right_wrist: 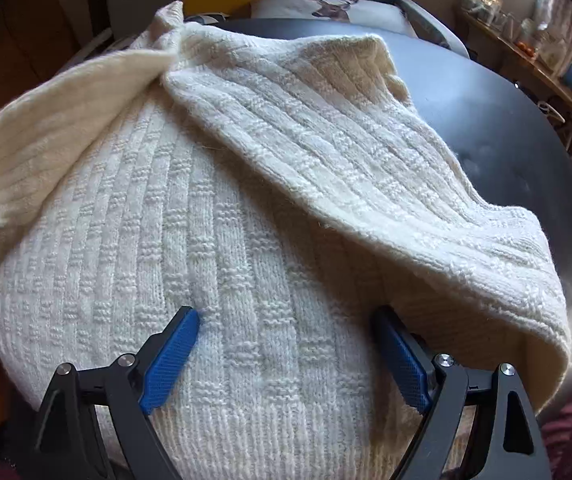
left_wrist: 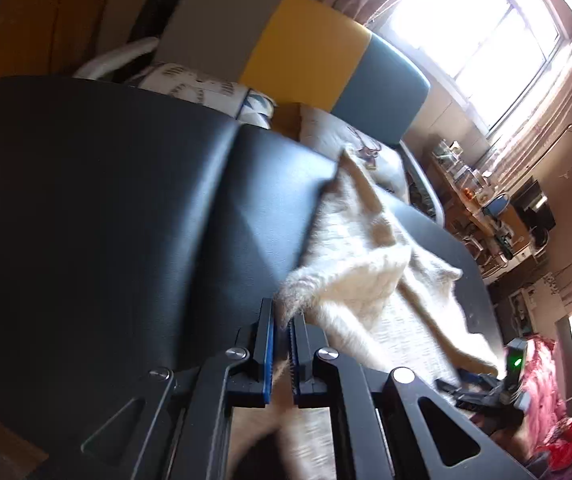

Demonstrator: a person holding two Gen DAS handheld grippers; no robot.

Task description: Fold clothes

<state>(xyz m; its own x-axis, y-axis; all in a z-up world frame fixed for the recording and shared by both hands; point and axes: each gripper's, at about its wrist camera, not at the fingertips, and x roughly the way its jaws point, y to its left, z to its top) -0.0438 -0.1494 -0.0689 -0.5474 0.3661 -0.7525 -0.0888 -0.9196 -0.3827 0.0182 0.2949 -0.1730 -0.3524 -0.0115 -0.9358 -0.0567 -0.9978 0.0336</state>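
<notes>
A cream knitted sweater [right_wrist: 221, 208] lies spread on a black table [right_wrist: 486, 120], with one part folded diagonally over its body. My right gripper [right_wrist: 286, 316] hovers close over the sweater's lower body, jaws wide apart, blue pads [right_wrist: 169, 356] showing, nothing pinched between them. In the left wrist view the same sweater [left_wrist: 370, 264] drapes over the black table [left_wrist: 125, 200]. My left gripper [left_wrist: 283, 320] is shut on a fuzzy edge of the sweater, which is lifted off the table between the blue pads [left_wrist: 268, 344].
A chair with grey, yellow and blue back panels [left_wrist: 306, 52] stands behind the table, with printed cushions [left_wrist: 201, 88] on it. Red cloth [left_wrist: 558, 400] lies at the lower right. A cluttered wooden shelf [left_wrist: 482, 208] runs under the bright window [left_wrist: 474, 28].
</notes>
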